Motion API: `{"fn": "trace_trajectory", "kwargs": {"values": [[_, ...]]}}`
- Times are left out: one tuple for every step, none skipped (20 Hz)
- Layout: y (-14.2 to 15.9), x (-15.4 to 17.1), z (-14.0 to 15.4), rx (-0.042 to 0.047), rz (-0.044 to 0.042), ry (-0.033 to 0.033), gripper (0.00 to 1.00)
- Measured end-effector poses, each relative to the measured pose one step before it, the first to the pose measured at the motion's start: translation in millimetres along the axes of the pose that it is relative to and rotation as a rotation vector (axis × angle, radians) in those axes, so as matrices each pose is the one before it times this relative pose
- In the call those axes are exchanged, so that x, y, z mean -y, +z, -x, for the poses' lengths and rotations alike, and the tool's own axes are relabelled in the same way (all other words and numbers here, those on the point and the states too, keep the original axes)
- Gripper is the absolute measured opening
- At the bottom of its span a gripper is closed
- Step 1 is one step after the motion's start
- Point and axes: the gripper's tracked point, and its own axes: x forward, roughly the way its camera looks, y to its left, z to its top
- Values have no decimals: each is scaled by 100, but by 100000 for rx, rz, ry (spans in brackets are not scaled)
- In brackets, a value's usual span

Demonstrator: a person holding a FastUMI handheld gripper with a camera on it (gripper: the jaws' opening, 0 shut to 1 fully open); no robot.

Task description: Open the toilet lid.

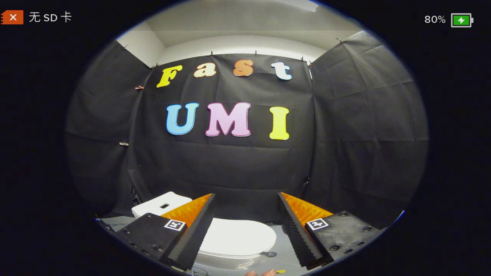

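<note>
A white toilet stands low ahead of me on the floor. Its lid (239,237) lies flat and closed over the bowl, showing between my two fingers and a little below them. The white tank (161,205) rises behind the lid, partly hidden by my left finger (191,234). My gripper (245,199) is open, its fingers spread wide with nothing between them, held above and short of the lid.
Black cloth walls close the booth at the back and on both sides. The grey floor (285,245) shows right of the bowl, with a small dark round piece (270,253) lying by the lid's rim. Fingertips of a hand (261,273) peek in below.
</note>
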Motion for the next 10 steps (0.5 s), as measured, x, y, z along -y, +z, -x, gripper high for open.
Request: {"fn": "trace_trajectory", "kwargs": {"values": [[-1347, -51, -511, -2414, -3258, 1333, 98], [-1159, 41, -353, -2449, -3034, 1664, 99], [-1356, -128, -414, -2696, -3437, 1980, 99], [-1167, 146, -420, -2261, -3009, 1292, 99], [-1222, 375, -500, -2111, -2016, 988, 100], [-1217, 596, -669, -2248, -1310, 180, 100], [-1208, 617, -595, -2164, -894, 434, 99], [-1075, 496, -537, -2166, -1238, 869, 99], [-933, 579, -521, -2027, -1842, 738, 99], [-773, 827, -606, -1416, -2207, 556, 99]]}}
